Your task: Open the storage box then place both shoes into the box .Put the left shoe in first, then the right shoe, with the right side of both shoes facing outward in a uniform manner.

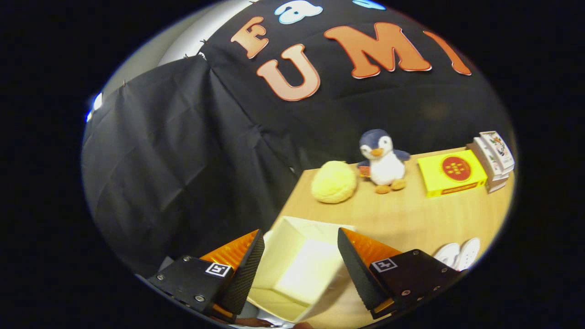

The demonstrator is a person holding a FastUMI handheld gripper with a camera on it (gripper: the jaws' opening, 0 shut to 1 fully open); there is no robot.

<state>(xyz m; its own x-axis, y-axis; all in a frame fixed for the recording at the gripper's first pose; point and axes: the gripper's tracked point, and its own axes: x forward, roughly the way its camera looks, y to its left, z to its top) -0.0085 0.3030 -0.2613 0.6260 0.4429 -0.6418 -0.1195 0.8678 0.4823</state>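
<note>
Wooden counter [402,219] against black cloth: open cream storage box [297,269] showing between the spread, empty fingers of the gripper [301,269], white shoes [459,253] just beyond the right finger; advisable next, swing right, grasp the left shoe first.

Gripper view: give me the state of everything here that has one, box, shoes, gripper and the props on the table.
storage box: open, nothing seen inside, lying between the fingers.
shoes: pair side by side on the table, outside the box.
gripper: open, fingers apart, holding nothing.
penguin toy: upright.
yellow box: closed, lying flat.
</note>
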